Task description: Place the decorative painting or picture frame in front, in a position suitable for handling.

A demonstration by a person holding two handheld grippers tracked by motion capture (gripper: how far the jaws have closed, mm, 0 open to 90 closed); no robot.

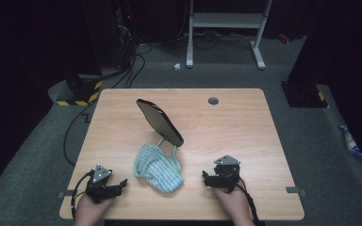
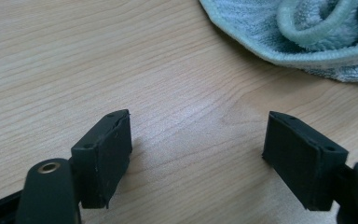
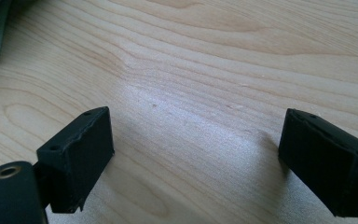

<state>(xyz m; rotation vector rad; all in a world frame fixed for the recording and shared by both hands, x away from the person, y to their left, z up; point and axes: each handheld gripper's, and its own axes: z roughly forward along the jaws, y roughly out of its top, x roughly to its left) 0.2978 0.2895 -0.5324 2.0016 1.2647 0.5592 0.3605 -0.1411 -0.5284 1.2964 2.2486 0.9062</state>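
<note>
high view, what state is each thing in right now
cloth: crumpled in a heap on the table, not held
mirror: tilted up on its stand, just behind the cloth
left gripper: jaws open, nothing between them, low over the table beside the cloth
right gripper: jaws open, nothing between them, low over the table
</note>
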